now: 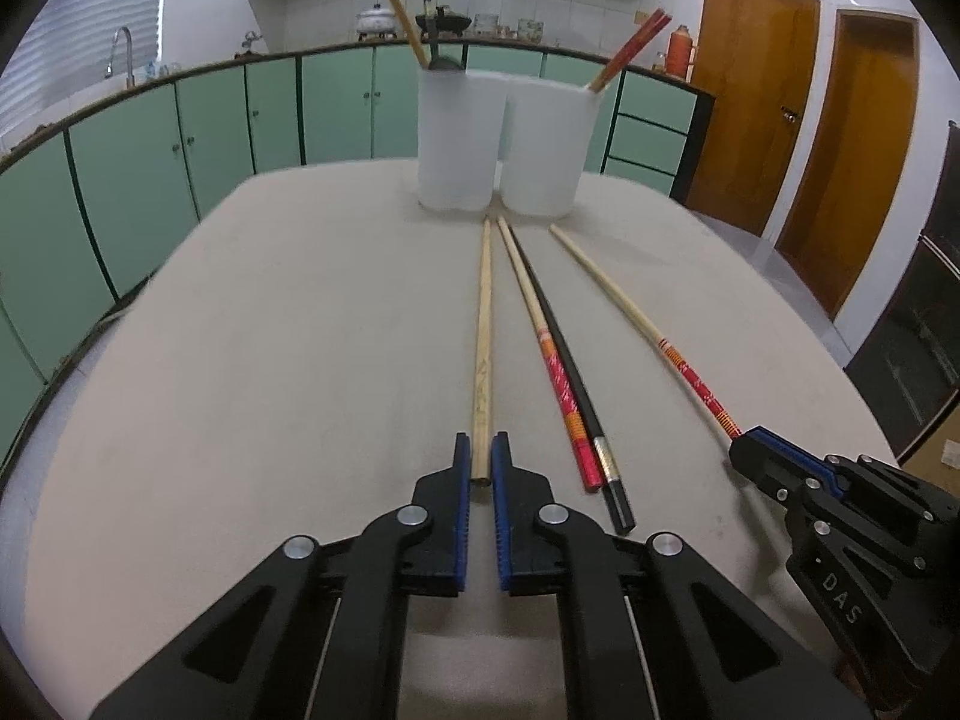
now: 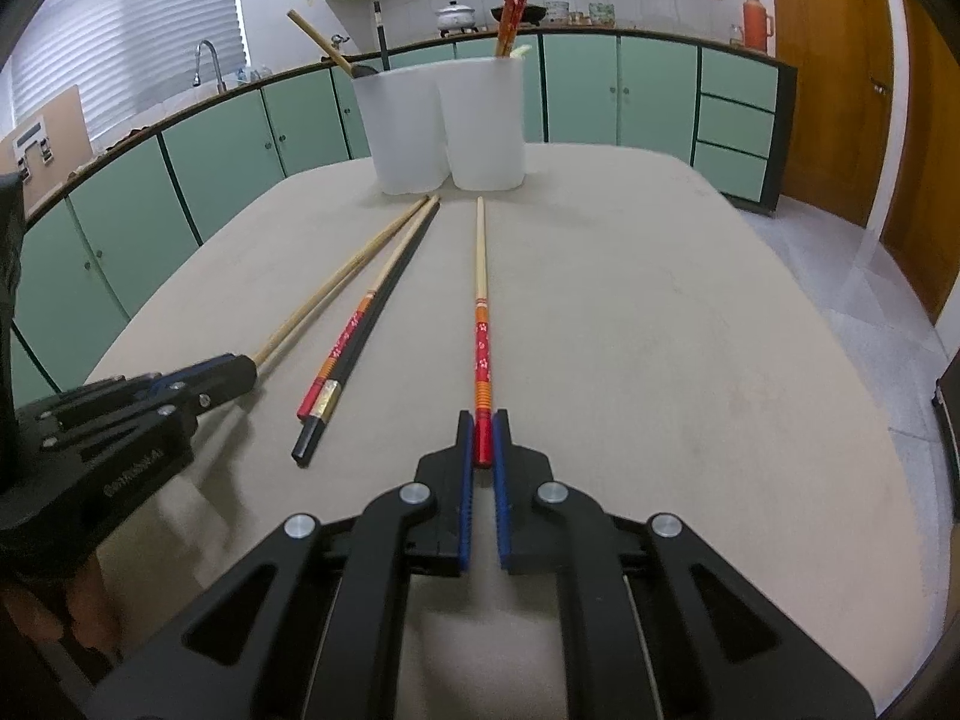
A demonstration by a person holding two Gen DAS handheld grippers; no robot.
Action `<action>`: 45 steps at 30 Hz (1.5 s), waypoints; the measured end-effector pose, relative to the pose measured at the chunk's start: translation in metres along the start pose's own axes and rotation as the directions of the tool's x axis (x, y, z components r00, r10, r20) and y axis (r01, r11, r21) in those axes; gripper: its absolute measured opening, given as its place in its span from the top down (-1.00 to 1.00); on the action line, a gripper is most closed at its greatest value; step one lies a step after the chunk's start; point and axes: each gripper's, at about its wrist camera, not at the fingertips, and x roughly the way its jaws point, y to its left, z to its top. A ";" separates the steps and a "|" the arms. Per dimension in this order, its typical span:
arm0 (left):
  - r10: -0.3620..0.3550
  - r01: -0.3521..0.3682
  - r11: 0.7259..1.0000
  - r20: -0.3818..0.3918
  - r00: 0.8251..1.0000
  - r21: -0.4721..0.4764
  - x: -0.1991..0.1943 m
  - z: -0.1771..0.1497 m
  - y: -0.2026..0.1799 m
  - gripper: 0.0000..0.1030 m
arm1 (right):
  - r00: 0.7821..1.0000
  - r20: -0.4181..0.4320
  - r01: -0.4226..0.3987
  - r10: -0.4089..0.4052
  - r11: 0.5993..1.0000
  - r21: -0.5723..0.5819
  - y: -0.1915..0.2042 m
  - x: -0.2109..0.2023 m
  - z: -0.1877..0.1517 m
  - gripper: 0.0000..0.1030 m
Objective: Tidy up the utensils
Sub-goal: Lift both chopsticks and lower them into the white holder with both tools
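- Chopsticks are what this is about: four lie loose on the pale tabletop (image 1: pixel 240 360), and a few more already stand in the two white holders (image 1: pixel 459 138) at its far end.
- The left claw (image 1: pixel 480 459) has closed on the butt end of the plain wooden chopstick (image 1: pixel 483 324); its blue pads sit tight on either side of the stick.
- The right claw (image 2: pixel 483 429) is clamped on the red, thick end of the red-patterned chopstick (image 2: pixel 480 276), the one lying furthest to the right.
- Between those two, untouched, lie a second red-patterned chopstick (image 1: pixel 549 360) and a black chopstick (image 1: pixel 576 384), side by side and touching along much of their length.
- To my eye the step in hand is the pick-up: both sticks are gripped but seem to lie flat on the tabletop.
- Next, I would guess, each stick must be lifted, tipped upright and lowered into a holder. The plain one probably goes to the left holder, where a wooden stick leans, and the red one to the right holder (image 2: pixel 486 120) with the other red sticks.
- Held by the very end, the long sticks may swing or droop, so a slow lift seems wise.
- All four sticks run lengthwise away from the claws, thin tips towards the holders, thick ends near the claws; they fan slightly apart towards the near side.
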 end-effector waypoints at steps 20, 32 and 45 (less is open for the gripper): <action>-0.026 0.020 0.999 0.275 0.961 0.024 -0.087 0.093 0.001 0.87 | 0.966 0.251 -0.053 0.063 0.998 -0.047 -0.007 -0.081 0.089 0.90; -0.081 0.071 0.997 0.335 0.939 0.041 -0.105 0.142 -0.004 0.88 | 0.951 0.257 -0.172 0.174 0.985 -0.031 -0.021 -0.098 0.161 0.91; -0.112 0.088 0.993 0.429 0.896 0.075 -0.127 0.192 -0.004 0.88 | 0.911 0.325 -0.247 0.255 0.967 -0.068 -0.025 -0.123 0.227 0.91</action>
